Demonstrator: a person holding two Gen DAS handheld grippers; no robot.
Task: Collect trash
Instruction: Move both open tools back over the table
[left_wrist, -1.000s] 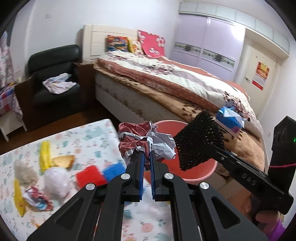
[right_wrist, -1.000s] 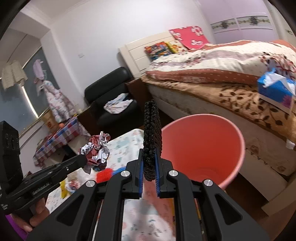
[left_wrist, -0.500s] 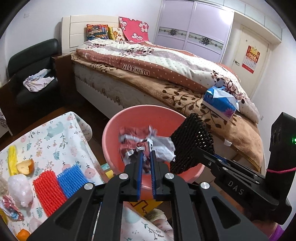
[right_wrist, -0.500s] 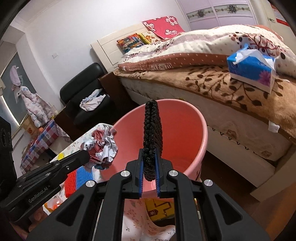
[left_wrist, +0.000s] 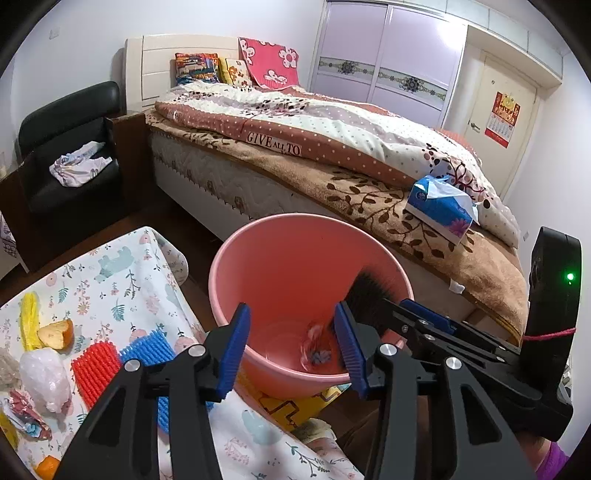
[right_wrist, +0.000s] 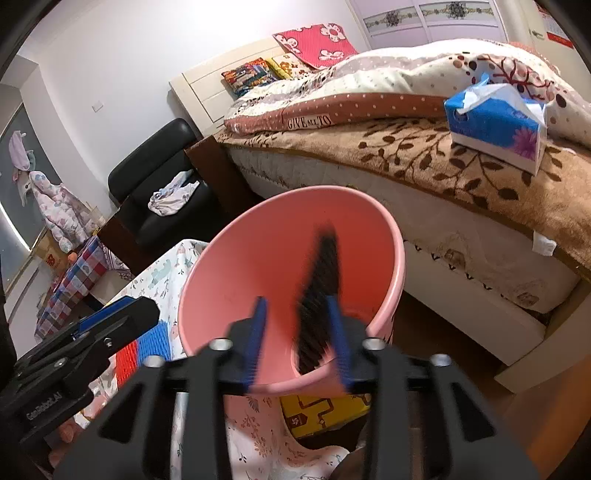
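The crumpled red and white wrapper (left_wrist: 318, 349) is a blurred shape low inside the round salmon-pink plastic bucket (left_wrist: 258, 236), near its bottom at the centre of the left wrist view; the blur suggests it is falling, though I cannot tell whether it has landed. The left gripper (left_wrist: 291, 347) hangs over the near rim with its blue-padded fingers (left_wrist: 233, 347) spread wide and nothing between them, placed so that whatever leaves them drops into the bucket, not onto the floor. The right gripper (right_wrist: 297, 345) also sits above the bucket mouth, fingers parted, and the black foam mesh net (right_wrist: 319, 295) stands smeared between them, close against the right-hand pad; it looks let go and slipping down, but motion blur hides whether that pad touches it. The bucket stands on the floor between the bed (left_wrist: 369, 192) and the table with the floral cloth (left_wrist: 122, 280), within easy reach of both. More trash waits at the lower left of the left view: a red foam net (left_wrist: 94, 376), a blue foam net (left_wrist: 149, 350), an orange peel (left_wrist: 55, 334) and a yellow banana peel (left_wrist: 29, 317)
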